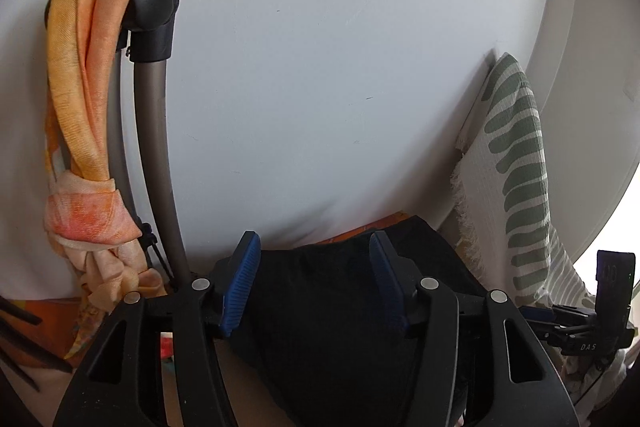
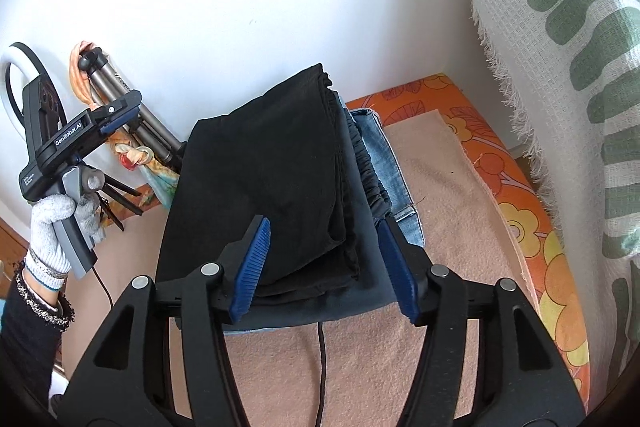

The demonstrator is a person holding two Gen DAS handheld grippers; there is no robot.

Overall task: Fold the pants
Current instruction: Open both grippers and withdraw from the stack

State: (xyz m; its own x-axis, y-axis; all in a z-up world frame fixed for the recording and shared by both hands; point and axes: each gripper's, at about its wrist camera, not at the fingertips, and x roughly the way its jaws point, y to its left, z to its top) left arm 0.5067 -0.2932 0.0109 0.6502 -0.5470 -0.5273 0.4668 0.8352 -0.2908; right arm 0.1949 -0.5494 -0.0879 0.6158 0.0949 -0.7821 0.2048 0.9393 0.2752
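Already the black pants (image 2: 276,179) lie folded into a thick rectangle at the centre of the right wrist view, on top of a stack that includes a grey garment with a gathered waistband (image 2: 370,179) and blue jeans (image 2: 384,151), all on a beige blanket (image 2: 452,211) spread over an orange flowered cover (image 2: 532,227). Judging by how neatly the layers sit, the folding looks close to finished — what remains is probably a last tidy or a release. The right gripper (image 2: 328,263) has its blue pads apart, straddling the near right corner of the stack; whether a pad (image 2: 252,267) touches the cloth cannot be told. The left gripper (image 1: 316,283) is likewise spread wide, gripping nothing; in its own view black fabric fills the lower middle between its fingers, though contact is unclear. In the right wrist view it appears at middle left, held up in a gloved hand (image 2: 60,223) beside the stack and aimed toward the wall. A next move, if any is needed, would call for pressing the top layer flat or squaring the edges without dragging the pile out of line. Much stays hidden: the lower garments show only as edges, the far side of the stack is blocked by its own height, and the left wrist view sees mostly white wall (image 1: 320,67), an orange scarf (image 1: 92,67) knotted on a tripod (image 1: 154,107) at upper left, and a green patterned throw (image 1: 516,155) at right.
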